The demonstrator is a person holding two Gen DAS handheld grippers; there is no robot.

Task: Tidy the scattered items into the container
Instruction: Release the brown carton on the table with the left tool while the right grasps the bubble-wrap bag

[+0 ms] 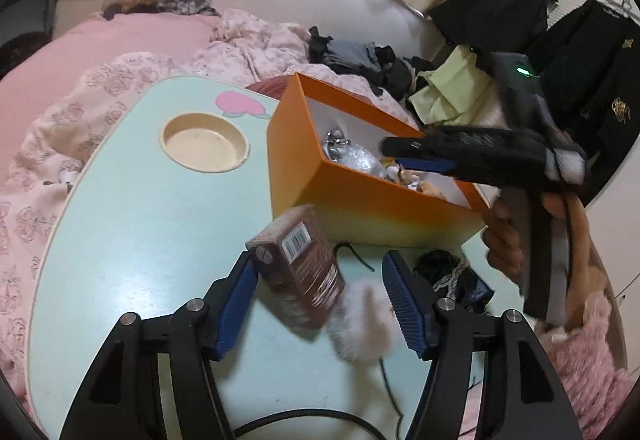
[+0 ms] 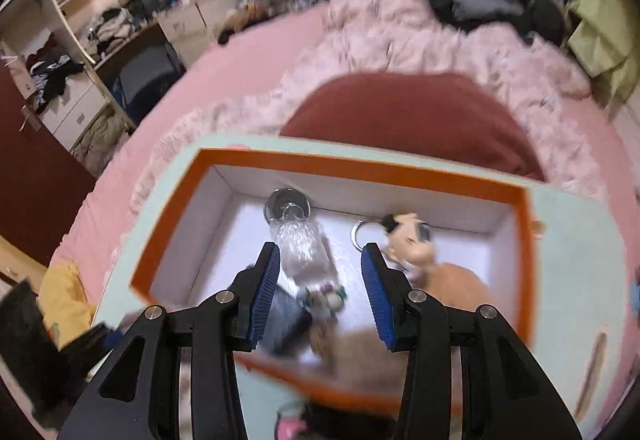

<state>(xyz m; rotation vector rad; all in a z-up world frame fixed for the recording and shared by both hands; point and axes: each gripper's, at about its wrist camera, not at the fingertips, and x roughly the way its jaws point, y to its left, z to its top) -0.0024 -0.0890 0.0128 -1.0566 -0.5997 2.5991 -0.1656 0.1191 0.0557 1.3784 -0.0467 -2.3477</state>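
An orange box (image 1: pixel 360 207) with a white inside stands on the pale green lap table (image 1: pixel 132 224). My left gripper (image 1: pixel 320 264) is open just in front of it. A brown carton (image 1: pixel 300 276) with a barcode lies tilted between its blue pads, close to the left pad and apart from the right one. A fluffy white pompom (image 1: pixel 364 324) lies beside the right pad. My right gripper (image 2: pixel 320 252) hangs open over the box (image 2: pixel 528 240) with nothing in it. Below it lie a clear crinkled bottle (image 2: pixel 298 244), a metal ring (image 2: pixel 362 232) and a plush toy (image 2: pixel 412 240).
The table has a round cup recess (image 1: pixel 205 143). A black lace cloth (image 1: pixel 448 272) and a black cord (image 1: pixel 356 258) lie by the box's near side. A hand (image 1: pixel 504 244) holds the right gripper's handle. Pink bedding (image 1: pixel 60 159) and dark clothes (image 1: pixel 360 59) surround the table.
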